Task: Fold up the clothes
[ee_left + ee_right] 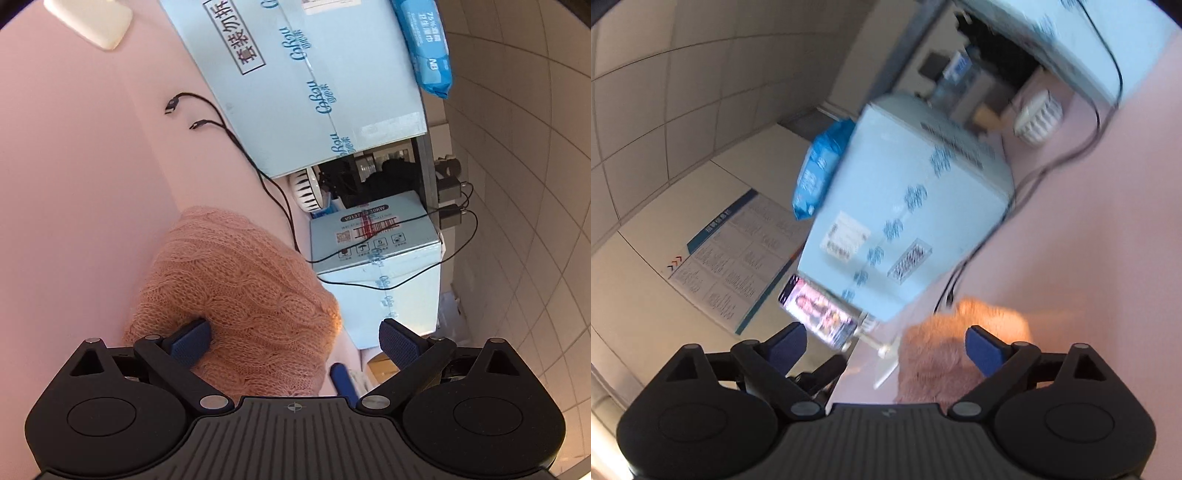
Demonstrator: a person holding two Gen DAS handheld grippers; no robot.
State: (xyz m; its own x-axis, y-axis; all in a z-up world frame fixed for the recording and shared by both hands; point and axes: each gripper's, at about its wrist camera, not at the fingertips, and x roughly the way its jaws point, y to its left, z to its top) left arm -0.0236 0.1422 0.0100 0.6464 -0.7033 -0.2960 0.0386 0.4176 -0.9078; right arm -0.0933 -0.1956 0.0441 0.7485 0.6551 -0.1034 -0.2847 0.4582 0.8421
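Note:
A folded peach-pink knitted sweater [240, 288] lies on the pink table [74, 184]. In the left wrist view my left gripper [295, 339] stands open and wide just over the sweater's near end. Its left pad [192, 341] overlaps the knit and its right pad [400, 345] is off the sweater's edge, so nothing is pinched. The right wrist view is blurred. There my right gripper [886, 349] is open wide, and the sweater [934, 362] lies low between the fingers, next to the right pad [986, 350] and not gripped.
Light blue cartons [317, 85] [380, 266] stand along the table's far side, with a blue wipes pack [424, 44] on top. Black cables [229, 133] trail across the table toward the sweater. A phone on a stand [820, 314] and a small white fan [1039, 118] are nearby.

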